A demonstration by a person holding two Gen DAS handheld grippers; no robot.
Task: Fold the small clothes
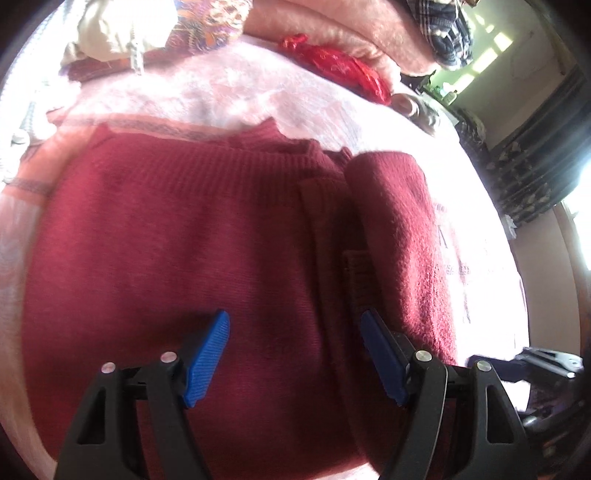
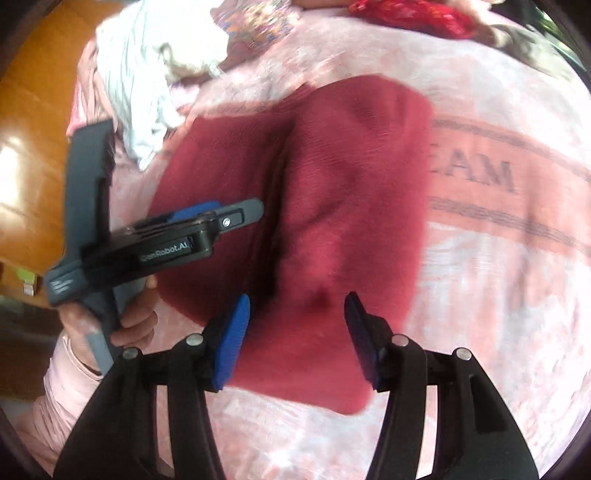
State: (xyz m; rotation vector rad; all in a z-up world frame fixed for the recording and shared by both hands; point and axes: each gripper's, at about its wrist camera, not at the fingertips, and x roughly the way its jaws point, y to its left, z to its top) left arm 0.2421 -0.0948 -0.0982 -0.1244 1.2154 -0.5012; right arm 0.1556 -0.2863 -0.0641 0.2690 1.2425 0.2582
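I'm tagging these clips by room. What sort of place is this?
Probably a bedroom at home. The maroon sweater lies on a pink plush blanket like a bedspread, more clothes are heaped at its far edge, and a curtain hangs by a bright window.

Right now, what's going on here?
A person with a handheld gripper in each hand is folding a dark red sweater laid out on a pink blanket. One side of the sweater is already folded over its middle. Both grippers are open and hold nothing: the left gripper hovers over the sweater's body, the right gripper over its near edge. A white cloth and other clothes lie piled at the blanket's far edge.
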